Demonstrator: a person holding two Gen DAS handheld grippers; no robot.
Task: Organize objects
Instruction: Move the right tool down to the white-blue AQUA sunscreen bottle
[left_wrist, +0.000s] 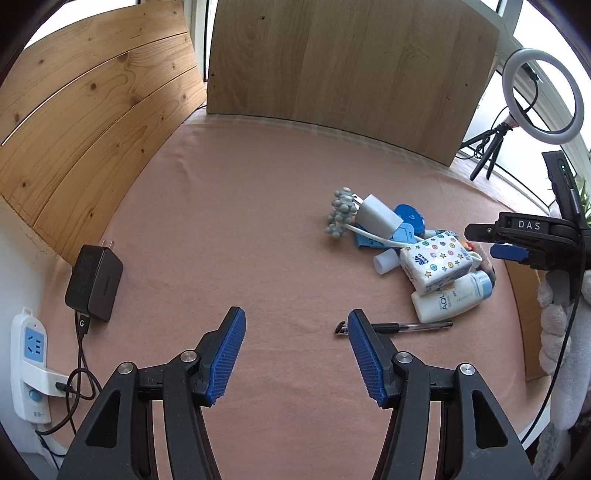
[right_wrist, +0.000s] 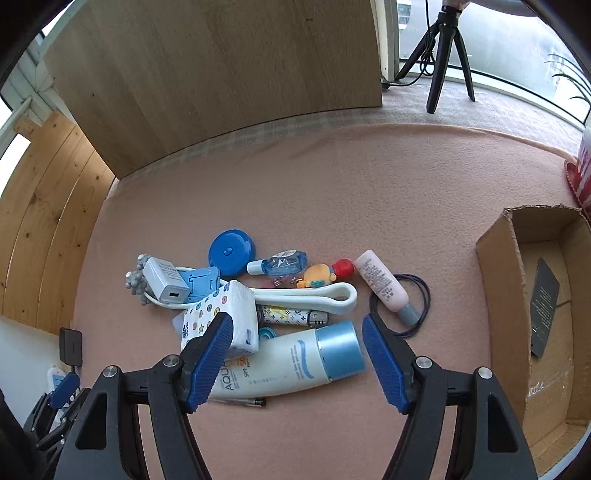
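Both jaws spread, nothing pinched; right gripper (right_wrist: 297, 360) is best centred over sunscreen bottle (right_wrist: 291, 363), left gripper (left_wrist: 297, 356) idle.

Bright, even daylight from blown-out windows (left_wrist: 517, 122) behind; soft shadows on the worktop (left_wrist: 258, 221); sharp focus, strong fisheye bending, dark corners.

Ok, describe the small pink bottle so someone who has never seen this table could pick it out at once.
Start at the open cardboard box on the pink cloth, then look toward the pile of toiletries beside it. At the pile's near edge lies the small pink bottle, on its side across a thin dark hair tie. Its grey cap and pale pink body set it apart from the larger white bottle with a blue cap.
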